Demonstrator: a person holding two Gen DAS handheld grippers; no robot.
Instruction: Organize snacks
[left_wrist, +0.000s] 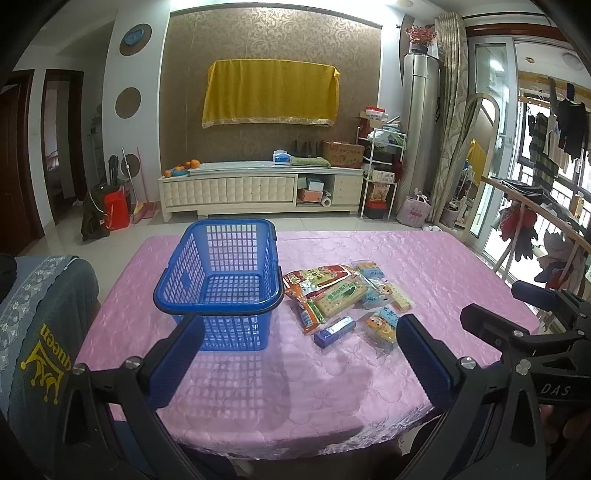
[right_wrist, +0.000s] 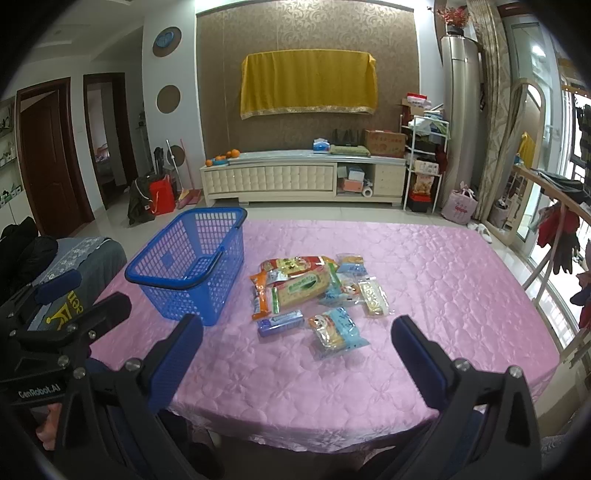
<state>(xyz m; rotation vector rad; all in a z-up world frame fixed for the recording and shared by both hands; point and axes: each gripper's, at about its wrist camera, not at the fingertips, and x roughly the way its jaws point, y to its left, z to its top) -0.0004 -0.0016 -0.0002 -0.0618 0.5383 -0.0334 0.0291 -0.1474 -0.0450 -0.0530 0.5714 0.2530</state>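
Left wrist view: left gripper (left_wrist: 295, 347) held low over the near edge of the surface (left_wrist: 461, 266), fingers (left_wrist: 177, 354) spread wide, nothing between them. Blue basket (left_wrist: 221, 258) directly ahead of the left finger, upright, handle folded down along the rim, interior empty as far as visible. Snack pile (left_wrist: 345, 295) ahead of and nearer the right finger, just beside the basket, all packets flat on the pink cover. Right gripper (left_wrist: 517, 317) visible past the right finger, also off the snacks.

Right wrist view: right gripper (right_wrist: 295, 347) likewise wide apart and empty, above the surface (right_wrist: 461, 258). Snack pile (right_wrist: 314, 291) straight ahead between the fingers (right_wrist: 417, 354); nearest items a light-blue packet (right_wrist: 338, 332) and a small purple bar (right_wrist: 280, 322). Basket (right_wrist: 192, 266) ahead, beyond the left finger, nothing in it.

Progress, judged: none yet. No snack transferred; whole pile left to move, presumably into the basket.
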